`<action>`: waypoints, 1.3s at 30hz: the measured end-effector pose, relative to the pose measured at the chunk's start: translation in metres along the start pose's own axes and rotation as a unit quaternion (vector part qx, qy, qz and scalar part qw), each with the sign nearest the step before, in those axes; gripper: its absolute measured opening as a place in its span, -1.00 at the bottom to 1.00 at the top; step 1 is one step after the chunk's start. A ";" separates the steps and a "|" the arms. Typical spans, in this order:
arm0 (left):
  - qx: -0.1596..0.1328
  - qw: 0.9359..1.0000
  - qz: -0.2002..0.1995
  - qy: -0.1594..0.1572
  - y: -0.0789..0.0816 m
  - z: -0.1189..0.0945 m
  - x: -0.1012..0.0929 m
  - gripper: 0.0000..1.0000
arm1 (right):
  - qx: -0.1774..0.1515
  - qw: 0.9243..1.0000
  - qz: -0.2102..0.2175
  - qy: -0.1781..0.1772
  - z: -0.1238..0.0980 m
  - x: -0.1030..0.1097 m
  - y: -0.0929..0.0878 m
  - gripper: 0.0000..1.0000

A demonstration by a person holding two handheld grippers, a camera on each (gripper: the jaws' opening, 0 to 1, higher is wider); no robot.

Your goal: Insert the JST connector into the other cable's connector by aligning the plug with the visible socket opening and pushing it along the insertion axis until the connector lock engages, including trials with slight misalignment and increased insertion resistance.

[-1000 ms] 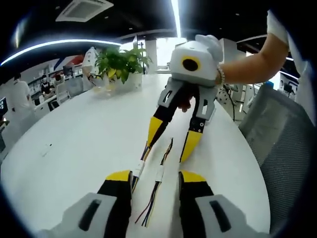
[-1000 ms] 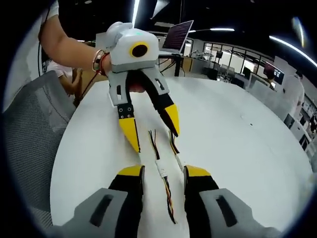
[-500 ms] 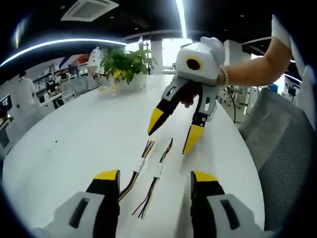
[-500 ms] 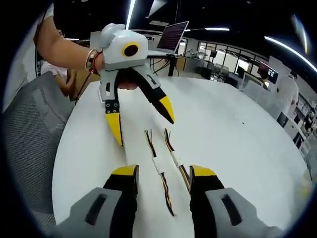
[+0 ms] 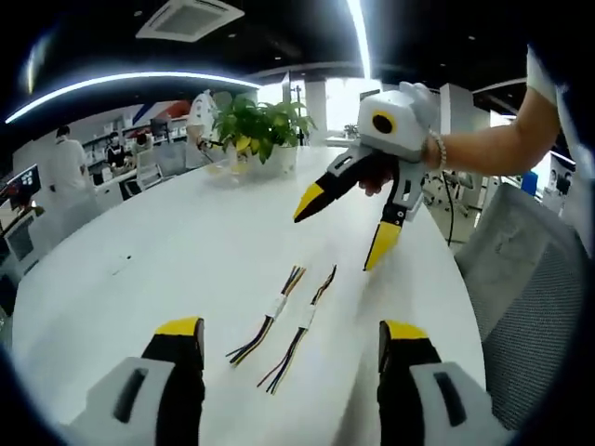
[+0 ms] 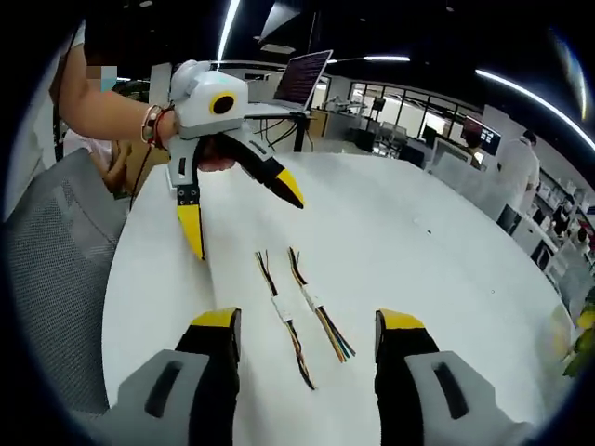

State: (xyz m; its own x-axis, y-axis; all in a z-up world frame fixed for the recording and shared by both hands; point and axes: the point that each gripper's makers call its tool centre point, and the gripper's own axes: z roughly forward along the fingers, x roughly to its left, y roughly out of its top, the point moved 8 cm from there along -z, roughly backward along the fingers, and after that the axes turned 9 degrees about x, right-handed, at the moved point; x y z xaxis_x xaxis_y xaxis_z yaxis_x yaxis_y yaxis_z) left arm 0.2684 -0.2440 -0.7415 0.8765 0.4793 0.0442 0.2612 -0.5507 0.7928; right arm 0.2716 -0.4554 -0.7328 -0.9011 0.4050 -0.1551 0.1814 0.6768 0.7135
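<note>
two cables (image 5: 282, 317) side by side on table (image 5: 167, 269), plant (image 5: 256, 123) beyond

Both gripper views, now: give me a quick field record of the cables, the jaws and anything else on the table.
cables: two short cable assemblies lying side by side on the white table, apart
connectors: white, mid-cable on each; mated or not, cannot tell
left gripper: jaws wide open, holding nothing, cables lie ahead of it
right gripper: jaws wide open, holding nothing, cables between its jaw tips
other: potted plant at the table's far end
</note>
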 end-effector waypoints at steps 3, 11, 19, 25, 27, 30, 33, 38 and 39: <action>0.000 1.000 -0.010 0.012 -0.002 -0.005 0.000 0.66 | 0.002 1.000 0.012 -0.012 -0.005 0.000 -0.002 0.33; -0.008 0.998 -0.045 0.039 -0.007 -0.026 0.005 0.84 | 0.001 0.999 0.031 -0.045 -0.020 -0.002 -0.006 0.62; -0.026 0.993 -0.087 0.070 -0.013 -0.049 0.004 0.98 | -0.008 0.996 0.050 -0.071 -0.033 -0.001 -0.012 0.82; -0.035 0.989 -0.107 0.093 -0.020 -0.065 0.003 0.98 | -0.013 0.993 0.068 -0.095 -0.042 -0.002 -0.014 0.99; -0.040 0.988 -0.112 0.096 -0.022 -0.071 0.001 0.98 | -0.014 0.992 0.072 -0.102 -0.046 -0.002 -0.014 0.99; -0.045 0.987 -0.116 0.104 -0.025 -0.078 -0.002 0.98 | -0.020 0.991 0.080 -0.103 -0.050 -0.001 -0.014 0.99; -0.056 0.983 -0.131 0.112 -0.028 -0.086 -0.005 0.98 | -0.020 0.990 0.081 -0.110 -0.054 0.002 -0.015 0.99; -0.061 0.981 -0.136 0.121 -0.032 -0.095 -0.012 0.98 | -0.012 0.990 0.085 -0.111 -0.060 0.009 -0.020 0.99; -0.065 0.981 -0.136 0.125 -0.032 -0.097 -0.013 0.98 | -0.011 0.990 0.085 -0.113 -0.061 0.010 -0.021 0.99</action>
State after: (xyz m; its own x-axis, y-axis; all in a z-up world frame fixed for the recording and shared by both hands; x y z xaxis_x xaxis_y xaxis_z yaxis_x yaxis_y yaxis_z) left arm 0.2094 -0.1663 -0.7087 0.6514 0.7574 -0.0447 0.4038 -0.2962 0.8656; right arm 0.2350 -0.5030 -0.7076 -0.7464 0.6411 -0.1787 0.3117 0.5740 0.7572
